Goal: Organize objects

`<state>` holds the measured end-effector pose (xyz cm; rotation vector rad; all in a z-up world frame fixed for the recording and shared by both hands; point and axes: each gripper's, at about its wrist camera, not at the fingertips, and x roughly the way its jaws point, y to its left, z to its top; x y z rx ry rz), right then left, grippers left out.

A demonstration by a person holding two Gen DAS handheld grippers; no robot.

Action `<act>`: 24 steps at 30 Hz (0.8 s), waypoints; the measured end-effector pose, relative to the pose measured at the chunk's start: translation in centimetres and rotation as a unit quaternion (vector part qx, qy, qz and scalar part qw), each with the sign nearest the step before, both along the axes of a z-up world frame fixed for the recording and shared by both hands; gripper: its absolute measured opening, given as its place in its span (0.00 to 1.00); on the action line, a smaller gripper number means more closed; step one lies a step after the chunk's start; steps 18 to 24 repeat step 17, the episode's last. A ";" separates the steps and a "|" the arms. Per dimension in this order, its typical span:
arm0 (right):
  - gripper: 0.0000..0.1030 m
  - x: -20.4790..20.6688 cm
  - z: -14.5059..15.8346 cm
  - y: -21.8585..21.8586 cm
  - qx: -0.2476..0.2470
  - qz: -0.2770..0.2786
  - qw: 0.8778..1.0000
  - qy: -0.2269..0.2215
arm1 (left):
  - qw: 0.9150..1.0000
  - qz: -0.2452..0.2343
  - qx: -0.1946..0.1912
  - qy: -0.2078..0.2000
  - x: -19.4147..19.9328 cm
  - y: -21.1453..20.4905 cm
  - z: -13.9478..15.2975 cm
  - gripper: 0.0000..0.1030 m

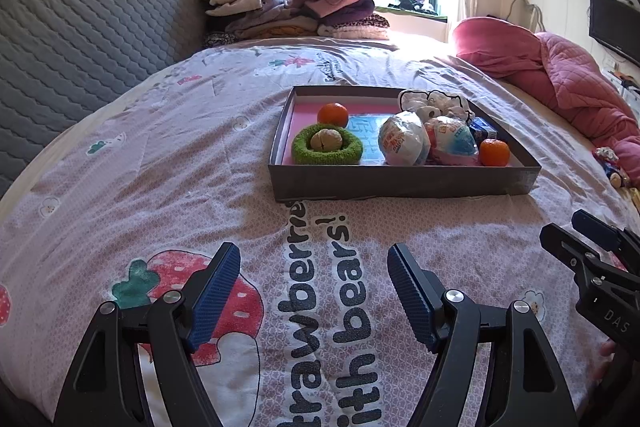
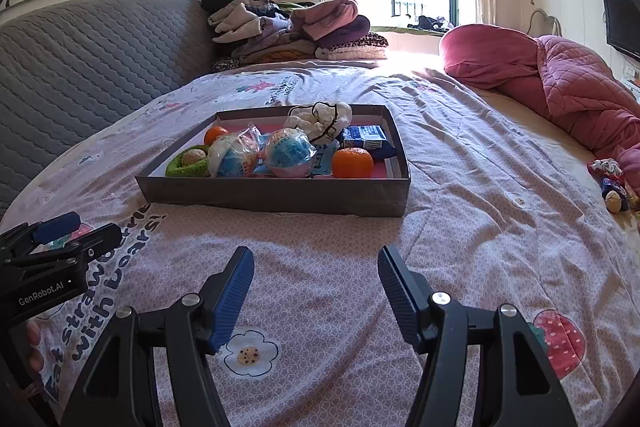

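Shallow grey box (image 1: 404, 181) sits on the bed (image 1: 160, 167), ahead of both tongs and well apart from them. From the left tongs (image 1: 314, 289) it lies ahead and a little to the right; from the right tongs (image 2: 316, 291) ahead and a little to the left. So it rests roughly between the two lines of reach, neither hand clearly nearer. Its long axis runs crosswise to both tongs, the near wall facing them broadside.

Contents, all inside the walls: green knitted ring (image 1: 327, 146) with a pale round thing cupped in it, toward the left tongs' side; two wrapped egg-shaped packets (image 1: 404, 139) mid-box, touching each other; one orange (image 1: 333, 114) behind the ring, another orange (image 2: 352, 163) at the corner nearest the right tongs; a white cloth bundle (image 2: 320, 121) at the far wall; a small blue carton (image 2: 366, 137) just behind the near orange. A flat blue sheet seems to lie under the packets, mostly hidden.

Small toys (image 2: 612, 183) lie loose on the bed far right of the right tongs, likely the items not yet boxed.

Both tongs released, jaws wide, nothing between them. Both tilt downward over bare bedcover, side by side.
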<state>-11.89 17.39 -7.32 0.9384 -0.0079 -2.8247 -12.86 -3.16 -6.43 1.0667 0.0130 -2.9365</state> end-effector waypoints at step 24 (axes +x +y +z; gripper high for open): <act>0.62 -0.2 0.0 0.2 0.001 -0.004 1.000 -0.002 | 1.000 0.002 -0.010 0.009 0.3 0.2 0.3 0.75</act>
